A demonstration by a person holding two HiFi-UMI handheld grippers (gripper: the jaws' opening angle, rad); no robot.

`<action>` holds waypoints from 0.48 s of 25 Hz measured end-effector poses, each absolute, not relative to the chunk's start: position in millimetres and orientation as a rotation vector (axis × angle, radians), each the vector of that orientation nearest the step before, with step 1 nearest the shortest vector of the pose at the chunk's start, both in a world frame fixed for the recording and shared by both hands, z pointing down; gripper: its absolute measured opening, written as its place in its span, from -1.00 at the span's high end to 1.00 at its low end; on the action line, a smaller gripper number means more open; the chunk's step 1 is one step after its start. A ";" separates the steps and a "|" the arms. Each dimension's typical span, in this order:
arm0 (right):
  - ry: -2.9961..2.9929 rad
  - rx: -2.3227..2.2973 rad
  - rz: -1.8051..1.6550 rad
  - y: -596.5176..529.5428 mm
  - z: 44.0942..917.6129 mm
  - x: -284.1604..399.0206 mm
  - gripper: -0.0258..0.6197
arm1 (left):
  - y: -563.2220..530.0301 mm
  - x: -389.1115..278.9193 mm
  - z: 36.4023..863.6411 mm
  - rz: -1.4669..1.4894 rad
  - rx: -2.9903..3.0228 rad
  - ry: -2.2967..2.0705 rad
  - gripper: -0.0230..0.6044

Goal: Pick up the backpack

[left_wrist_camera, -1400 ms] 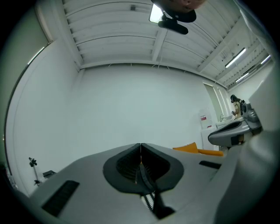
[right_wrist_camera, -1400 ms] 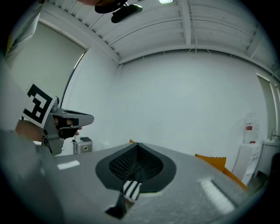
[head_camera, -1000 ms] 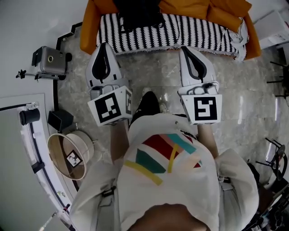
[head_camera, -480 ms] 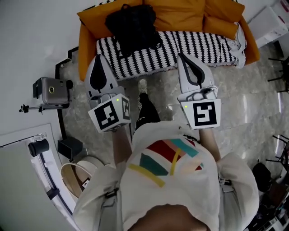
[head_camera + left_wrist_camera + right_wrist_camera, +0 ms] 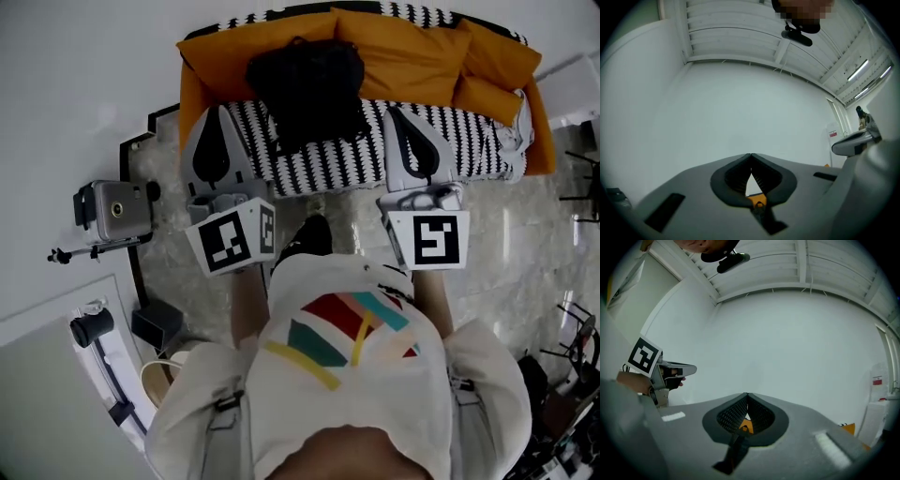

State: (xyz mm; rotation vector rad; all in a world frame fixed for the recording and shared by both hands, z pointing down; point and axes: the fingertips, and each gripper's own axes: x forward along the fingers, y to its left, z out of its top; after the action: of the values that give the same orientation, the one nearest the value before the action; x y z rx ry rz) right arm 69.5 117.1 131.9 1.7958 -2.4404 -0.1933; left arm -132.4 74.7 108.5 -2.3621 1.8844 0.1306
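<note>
A black backpack rests on an orange sofa, leaning on the orange back cushions above a black-and-white striped throw. In the head view my left gripper is held out over the throw's left end, just left of the backpack and apart from it, jaws together and empty. My right gripper reaches over the throw to the backpack's right, also shut and empty. In the left gripper view the left gripper shows its tips touching against a white wall. The right gripper looks the same in its own view.
A grey camera on a stand sits on the marble floor at the left, with a round bin and black gear nearer me. Dark stands lie at the right edge. My own foot is below the sofa front.
I have walked up to the sofa: it and the backpack have slid down the head view toward both grippers, which now reach over the striped throw. Both stayed shut.
</note>
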 end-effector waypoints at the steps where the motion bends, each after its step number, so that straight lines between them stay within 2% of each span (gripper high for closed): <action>1: -2.439 1.798 -0.191 100.3 129.9 63.5 0.91 | 58.5 -136.5 105.8 0.139 -2.372 1.873 0.88; 12: -2.377 1.876 -0.178 -3.2 120.0 40.0 0.91 | -50.8 -157.7 89.3 0.180 -2.441 1.789 0.88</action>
State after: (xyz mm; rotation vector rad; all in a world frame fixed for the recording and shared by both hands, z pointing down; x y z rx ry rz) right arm 40.0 -3.2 120.0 1.8762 -2.3766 -0.1781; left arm -157.7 -50.8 89.3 -2.4407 1.7889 0.1803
